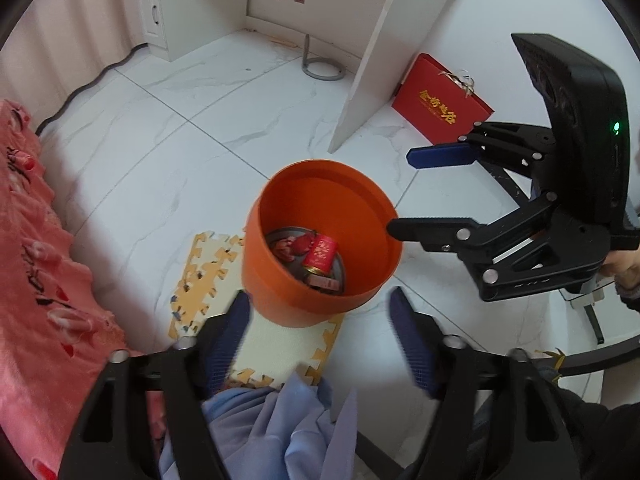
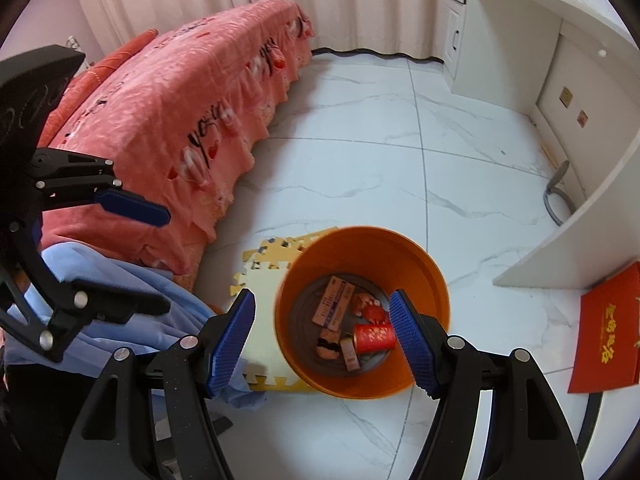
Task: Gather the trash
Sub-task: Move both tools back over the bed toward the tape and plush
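bin (image 2: 362,240) on foam mat (image 2: 264,288), can (image 2: 374,337) & boxes in bin, bed (image 2: 168,120) left, desk (image 2: 580,184) right

Bare floor (image 2: 400,168) beyond the orange bin (image 2: 420,264) lies open; the bed (image 2: 180,120) and desk panel (image 2: 560,248) flank it.

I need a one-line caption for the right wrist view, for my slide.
Open right gripper above an orange bin holding a red can and small boxes.
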